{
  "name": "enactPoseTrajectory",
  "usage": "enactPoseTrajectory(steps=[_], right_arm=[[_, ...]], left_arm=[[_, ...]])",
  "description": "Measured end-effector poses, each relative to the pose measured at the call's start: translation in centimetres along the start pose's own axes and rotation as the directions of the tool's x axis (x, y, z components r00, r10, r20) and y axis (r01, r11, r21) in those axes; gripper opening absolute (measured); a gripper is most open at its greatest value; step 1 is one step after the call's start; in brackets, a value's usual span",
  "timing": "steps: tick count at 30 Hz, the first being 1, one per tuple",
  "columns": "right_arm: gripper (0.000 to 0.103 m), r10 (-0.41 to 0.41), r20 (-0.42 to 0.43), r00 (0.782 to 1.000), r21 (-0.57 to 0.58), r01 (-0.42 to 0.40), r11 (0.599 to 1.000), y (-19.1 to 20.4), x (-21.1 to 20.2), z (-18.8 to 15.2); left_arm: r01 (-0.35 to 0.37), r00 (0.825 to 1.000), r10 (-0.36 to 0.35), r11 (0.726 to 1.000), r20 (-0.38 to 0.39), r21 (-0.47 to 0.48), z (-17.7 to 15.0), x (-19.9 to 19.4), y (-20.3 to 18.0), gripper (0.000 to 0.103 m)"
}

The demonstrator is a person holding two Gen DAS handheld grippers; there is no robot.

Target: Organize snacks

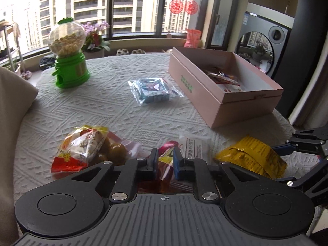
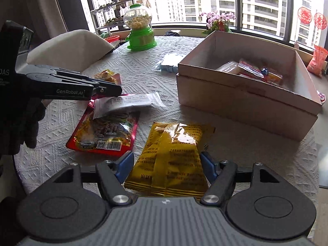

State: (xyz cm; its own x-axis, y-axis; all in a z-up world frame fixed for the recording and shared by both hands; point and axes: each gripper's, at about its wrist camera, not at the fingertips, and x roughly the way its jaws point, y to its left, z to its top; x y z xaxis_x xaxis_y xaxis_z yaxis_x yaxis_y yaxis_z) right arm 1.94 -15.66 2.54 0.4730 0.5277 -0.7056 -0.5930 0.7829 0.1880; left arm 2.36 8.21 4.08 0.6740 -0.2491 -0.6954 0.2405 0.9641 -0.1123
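- The left gripper (image 1: 165,160) is sitting low over the near edge of the table, its two fingers pinched tight on the edge of one red snack pouch (image 2: 104,131); in the right wrist view that pouch is lying flat on the cloth, barcode end facing the camera.
- One white wrapped bar (image 2: 131,103) is lying across the far end of the red pouch, touching it.
- The right gripper (image 2: 167,165) is standing with its fingers apart on either side of one yellow snack bag (image 2: 176,155); the bag is lying between the blue pads, and I cannot tell whether either pad is touching it.
- One clear bag of round brown snacks (image 1: 82,149), printed red and yellow, is lying left of the left gripper.
- One clear pack of blue-wrapped pieces (image 1: 153,91) is lying mid-table, just beside the box.
- One open pink cardboard box (image 1: 215,102) is sitting on the right side of the table, with several packets lying at its far end; their count is unclear.
- One green candy dispenser (image 1: 68,55) with a clear globe of pale balls is standing at the far left.
- One white textured tablecloth (image 1: 106,110) is covering the table.
- One gloved hand (image 2: 22,121) is holding the left gripper.
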Motion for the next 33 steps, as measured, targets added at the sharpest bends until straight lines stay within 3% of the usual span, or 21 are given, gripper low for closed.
enactPoseTrajectory(steps=[3,6,11,13,15,19,21,23,30,33], right_arm=[[0.071,0.029,0.003,1.000,0.000,-0.029,1.000,0.6,0.5,0.2],[0.071,0.002,0.005,1.000,-0.026,-0.002,1.000,1.5,1.1,0.4],[0.071,-0.057,0.011,0.998,-0.088,0.058,0.994,2.0,0.7,0.2],[0.071,-0.065,0.009,0.998,-0.098,0.066,0.993,2.1,0.7,0.3],[0.071,-0.072,0.012,0.997,-0.097,0.072,0.993,2.0,0.9,0.5],[0.071,-0.073,0.027,0.997,-0.060,0.074,0.995,1.4,1.3,0.4],[0.071,-0.062,0.032,0.998,-0.040,0.063,0.997,1.0,1.4,0.3],[0.071,-0.057,0.042,0.997,-0.028,0.058,0.998,0.7,1.3,0.1],[0.072,-0.108,0.086,0.990,-0.014,0.110,0.994,-0.5,0.5,-0.5],[0.072,-0.154,0.130,0.979,-0.013,0.157,0.987,-0.1,0.0,-0.2]], left_arm=[[0.049,0.999,-0.048,0.997,-0.017,0.056,-0.5,-0.4,-1.5,0.022],[0.066,0.998,-0.066,0.995,-0.004,0.071,-0.1,-0.7,-2.5,0.023],[0.067,0.994,-0.060,0.995,0.095,-0.080,4.4,0.7,0.1,0.023],[0.086,0.990,-0.070,0.988,0.125,-0.131,8.1,3.2,1.9,0.023],[0.057,0.991,-0.041,0.989,0.127,-0.133,11.2,6.5,3.2,0.023],[-0.017,1.000,0.018,0.991,0.005,-0.133,14.2,14.3,4.6,0.023],[-0.014,0.999,0.009,0.992,-0.044,-0.123,13.6,16.3,4.9,0.023],[0.009,0.999,-0.012,0.994,-0.030,-0.109,12.8,15.7,5.2,0.023],[0.060,0.995,-0.073,0.984,-0.072,-0.170,5.8,8.3,4.0,0.023],[0.110,0.992,-0.121,0.962,-0.029,-0.251,3.2,4.5,4.1,0.023]])
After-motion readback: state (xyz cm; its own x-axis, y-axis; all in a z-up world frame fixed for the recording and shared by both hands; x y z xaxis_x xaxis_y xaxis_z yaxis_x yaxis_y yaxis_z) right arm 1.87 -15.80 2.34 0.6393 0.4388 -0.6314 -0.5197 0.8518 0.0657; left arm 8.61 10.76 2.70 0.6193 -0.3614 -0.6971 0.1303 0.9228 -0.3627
